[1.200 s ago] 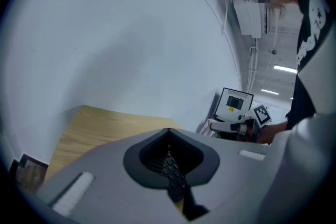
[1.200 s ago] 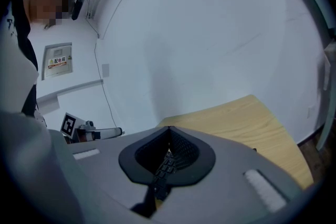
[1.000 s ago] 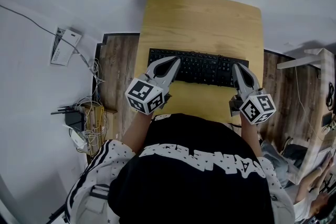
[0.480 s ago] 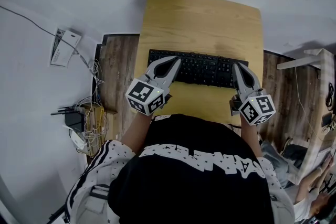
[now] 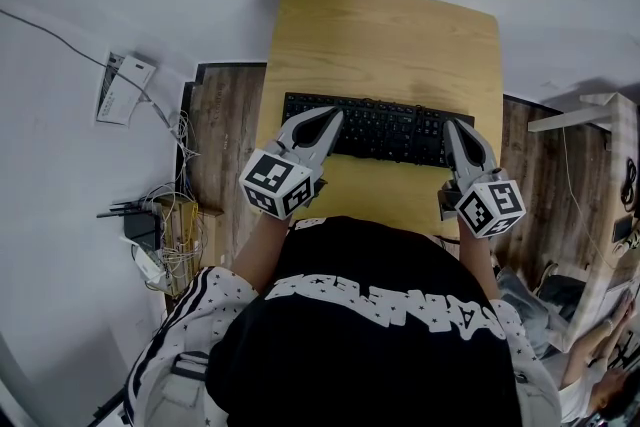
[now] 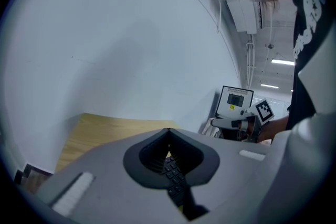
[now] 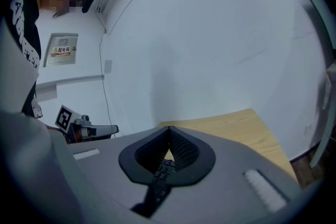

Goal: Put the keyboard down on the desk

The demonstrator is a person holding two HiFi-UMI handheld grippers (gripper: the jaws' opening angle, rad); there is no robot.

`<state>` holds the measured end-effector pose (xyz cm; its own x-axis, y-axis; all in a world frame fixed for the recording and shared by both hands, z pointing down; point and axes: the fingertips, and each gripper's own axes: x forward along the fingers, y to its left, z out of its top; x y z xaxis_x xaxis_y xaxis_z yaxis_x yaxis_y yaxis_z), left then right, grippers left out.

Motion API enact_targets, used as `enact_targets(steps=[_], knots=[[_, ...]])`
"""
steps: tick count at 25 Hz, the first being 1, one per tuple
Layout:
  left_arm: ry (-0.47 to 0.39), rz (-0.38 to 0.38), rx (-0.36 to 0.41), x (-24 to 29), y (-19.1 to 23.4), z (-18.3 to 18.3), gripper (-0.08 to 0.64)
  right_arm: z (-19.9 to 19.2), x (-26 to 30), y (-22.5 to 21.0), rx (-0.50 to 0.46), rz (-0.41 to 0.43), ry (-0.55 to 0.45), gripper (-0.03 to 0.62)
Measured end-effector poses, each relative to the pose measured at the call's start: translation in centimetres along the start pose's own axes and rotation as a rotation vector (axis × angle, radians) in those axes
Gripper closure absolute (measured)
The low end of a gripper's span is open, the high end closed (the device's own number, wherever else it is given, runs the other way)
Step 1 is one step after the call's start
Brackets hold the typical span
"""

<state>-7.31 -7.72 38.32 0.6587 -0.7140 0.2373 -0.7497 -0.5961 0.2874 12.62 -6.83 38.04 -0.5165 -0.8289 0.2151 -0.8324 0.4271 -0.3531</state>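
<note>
Head view: the black keyboard (image 5: 385, 129) lies flat on the wooden desk (image 5: 390, 35). The left gripper (image 5: 333, 114) and right gripper (image 5: 452, 125) have their jaws pressed together, with the tips over the keyboard's left and right ends.

Black keyboard (image 5: 375, 129) under my pale grey left gripper (image 5: 334, 114) and right gripper (image 5: 449, 124), black-and-white square-patterned marker cubes (image 5: 281, 182) at their backs, honey wood-grain desk (image 5: 390, 35) beneath, dark brown plank floor (image 5: 225, 130) beside, my black shirt (image 5: 370, 355) with white lettering behind.

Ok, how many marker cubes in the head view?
2. One cube on the left gripper, lower left of the keyboard; the other cube on the right gripper, lower right.
</note>
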Motion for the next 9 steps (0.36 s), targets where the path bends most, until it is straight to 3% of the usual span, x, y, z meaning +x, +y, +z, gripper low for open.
enact_targets(steps=[9], knots=[[0.011, 0.008, -0.010, 0.18, 0.22, -0.30, 0.558, -0.07, -0.03, -0.34, 0.007, -0.008, 0.001, 0.581]])
